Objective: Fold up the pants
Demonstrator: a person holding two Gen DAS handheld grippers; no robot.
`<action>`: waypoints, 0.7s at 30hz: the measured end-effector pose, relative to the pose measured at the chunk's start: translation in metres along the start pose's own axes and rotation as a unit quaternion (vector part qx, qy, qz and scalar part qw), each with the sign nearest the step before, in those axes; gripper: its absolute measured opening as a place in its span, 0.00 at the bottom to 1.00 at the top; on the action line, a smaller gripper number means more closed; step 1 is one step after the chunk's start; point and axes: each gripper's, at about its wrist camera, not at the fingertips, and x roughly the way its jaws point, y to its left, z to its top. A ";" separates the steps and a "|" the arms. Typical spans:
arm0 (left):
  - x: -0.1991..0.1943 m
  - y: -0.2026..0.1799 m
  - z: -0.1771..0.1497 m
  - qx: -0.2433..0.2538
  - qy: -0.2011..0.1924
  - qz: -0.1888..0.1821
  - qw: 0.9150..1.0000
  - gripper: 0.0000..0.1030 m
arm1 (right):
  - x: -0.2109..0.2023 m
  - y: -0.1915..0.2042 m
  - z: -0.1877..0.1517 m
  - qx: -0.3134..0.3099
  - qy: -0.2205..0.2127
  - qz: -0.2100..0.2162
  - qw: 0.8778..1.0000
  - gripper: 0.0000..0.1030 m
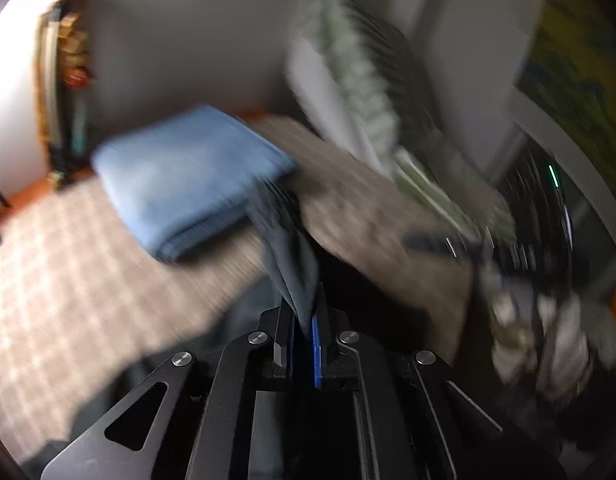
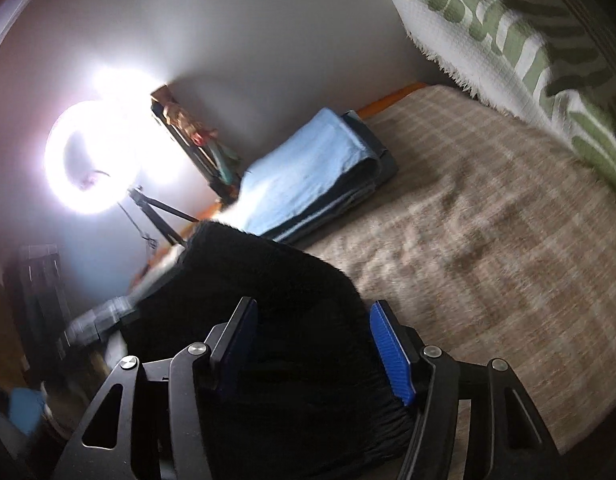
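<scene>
On the bed (image 2: 487, 216), covered in a beige checked blanket, I find the work surface for this task. My left gripper (image 1: 304, 320) has its jaws pressed together on a bunched fold of dark grey fabric, the pants (image 1: 292, 256), which rise from the jaws toward the far side of the bed. That view is heavily motion-blurred, so I cannot tell how much of the garment hangs free.

My right gripper (image 2: 313, 344) stands wide open, blue pads apart, holding nothing. Between and beyond its fingers lies a black mass of cloth (image 2: 276, 300) with a ribbed edge near the right finger; I cannot tell whether this is part of the same pants.

Toward the far edge of the bed sits a stack of folded garments, a light blue piece (image 2: 308, 164) on top of darker ones. A green-and-white patterned pillow (image 2: 507, 40) leans at the head end against the wall. A lit ring light (image 2: 92, 156) on a stand glares beside the bed in the right wrist view.
</scene>
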 end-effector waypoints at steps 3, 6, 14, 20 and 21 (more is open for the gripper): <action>0.013 -0.012 -0.025 -0.001 0.035 -0.024 0.999 0.04 | 0.002 0.005 -0.001 -0.007 0.004 0.001 1.000 0.61; 0.025 -0.018 -0.047 0.003 0.060 -0.028 0.998 0.04 | 0.006 0.009 -0.002 -0.009 0.012 0.022 1.000 0.61; 0.041 -0.032 -0.067 0.009 0.113 -0.041 0.993 0.13 | 0.028 0.031 -0.016 -0.040 0.078 0.047 0.995 0.82; -0.031 -0.011 -0.062 0.025 0.084 0.001 0.996 0.46 | 0.034 0.006 -0.022 0.008 0.107 0.021 0.994 0.77; -0.042 -0.006 -0.067 0.039 0.087 0.024 0.995 0.48 | 0.036 0.005 -0.024 0.008 0.110 0.018 0.994 0.75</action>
